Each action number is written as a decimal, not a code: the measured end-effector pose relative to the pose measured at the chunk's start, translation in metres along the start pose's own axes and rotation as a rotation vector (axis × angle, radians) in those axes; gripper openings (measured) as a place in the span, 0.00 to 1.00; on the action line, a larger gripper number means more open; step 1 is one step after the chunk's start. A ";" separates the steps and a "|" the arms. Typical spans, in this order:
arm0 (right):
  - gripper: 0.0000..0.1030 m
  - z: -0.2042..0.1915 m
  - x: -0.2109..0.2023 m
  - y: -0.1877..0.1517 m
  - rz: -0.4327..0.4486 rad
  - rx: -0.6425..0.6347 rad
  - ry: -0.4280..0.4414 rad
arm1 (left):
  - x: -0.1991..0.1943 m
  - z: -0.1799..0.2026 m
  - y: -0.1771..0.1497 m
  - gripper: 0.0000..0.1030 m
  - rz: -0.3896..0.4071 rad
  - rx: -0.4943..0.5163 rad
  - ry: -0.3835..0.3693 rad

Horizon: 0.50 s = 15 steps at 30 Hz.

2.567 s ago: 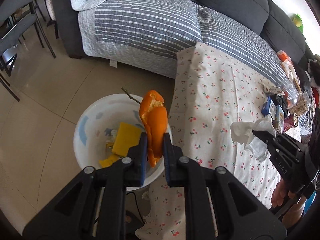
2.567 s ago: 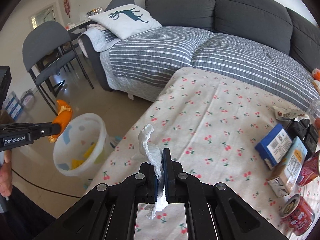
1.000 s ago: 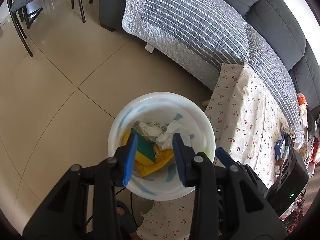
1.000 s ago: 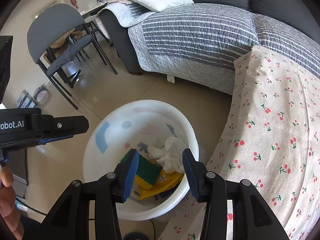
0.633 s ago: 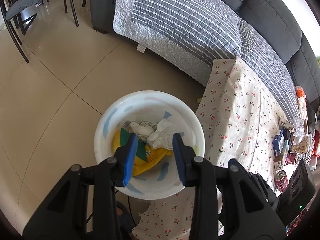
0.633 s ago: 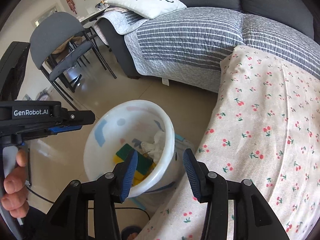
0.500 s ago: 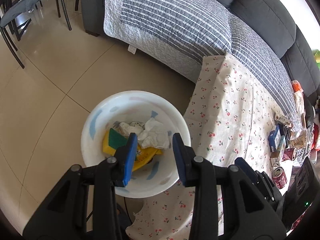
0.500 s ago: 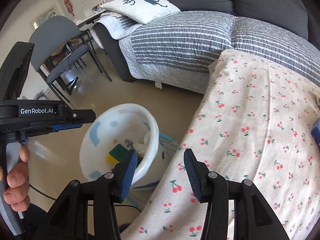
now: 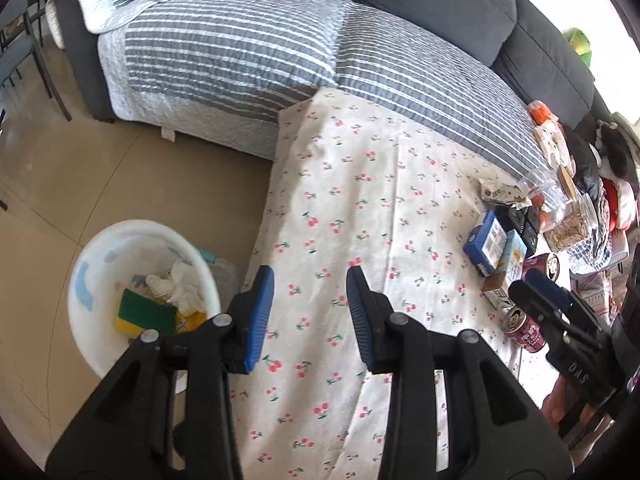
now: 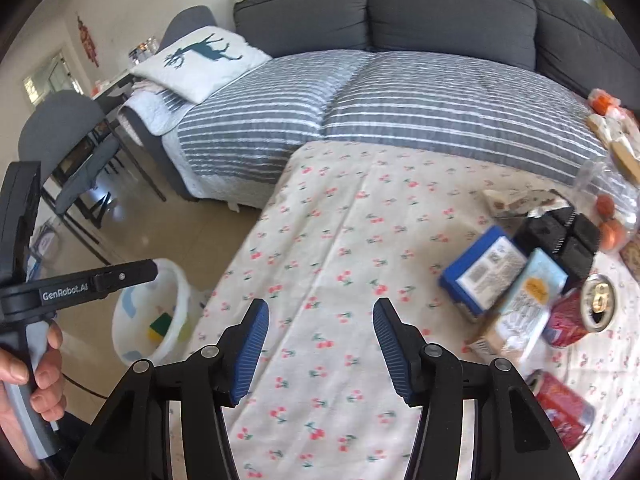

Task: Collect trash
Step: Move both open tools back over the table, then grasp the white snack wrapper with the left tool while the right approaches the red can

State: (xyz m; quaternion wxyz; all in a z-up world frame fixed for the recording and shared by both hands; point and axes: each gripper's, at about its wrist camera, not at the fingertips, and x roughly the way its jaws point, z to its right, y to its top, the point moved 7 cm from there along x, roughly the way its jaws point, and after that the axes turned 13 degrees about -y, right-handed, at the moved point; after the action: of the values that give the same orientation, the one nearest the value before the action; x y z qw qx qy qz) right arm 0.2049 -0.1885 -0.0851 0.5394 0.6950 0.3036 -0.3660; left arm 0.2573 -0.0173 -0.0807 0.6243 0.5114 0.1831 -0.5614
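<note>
1. Both tongs hover over the cherry-print worktop (image 10: 344,216); left tongs (image 9: 310,312) released, empty.
2. Right tongs (image 10: 318,340), jaws just widening, hold nothing.
3. Trash lies in the white basin (image 9: 86,264) on the floor, left of the worktop.

Dark grey fabric sofa (image 10: 448,12) along the back, its seat covered by a grey-and-white striped quilt (image 10: 360,112). White cushion with a teal deer print (image 10: 200,62) lies at the quilt's left end. Grey padded chair on black metal legs (image 10: 64,148) stands left of the sofa on the beige tiled floor (image 9: 60,184). Small green plush toy (image 9: 578,42) sits on the sofa back, right.
</note>
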 end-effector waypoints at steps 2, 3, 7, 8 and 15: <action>0.56 0.041 -0.007 0.008 0.007 0.055 -0.029 | 0.007 0.025 0.006 0.41 0.014 0.067 -0.001; 0.56 0.062 -0.011 0.012 0.013 0.095 -0.033 | 0.011 0.037 0.010 0.44 0.023 0.107 0.005; 0.60 0.151 -0.024 0.021 0.036 0.300 -0.033 | 0.038 0.089 0.019 0.47 0.041 0.298 0.016; 0.60 0.171 -0.024 0.023 0.030 0.347 -0.046 | 0.048 0.103 0.019 0.47 0.027 0.344 0.011; 0.60 0.246 -0.015 0.018 -0.009 0.469 -0.125 | 0.119 0.193 0.019 0.47 -0.057 0.578 -0.011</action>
State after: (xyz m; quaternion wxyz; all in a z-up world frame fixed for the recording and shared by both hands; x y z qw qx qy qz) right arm 0.1671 -0.4324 -0.1002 0.3792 0.7758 0.1795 -0.4713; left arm 0.2432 -0.2440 -0.0892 0.4378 0.6596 0.0263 -0.6103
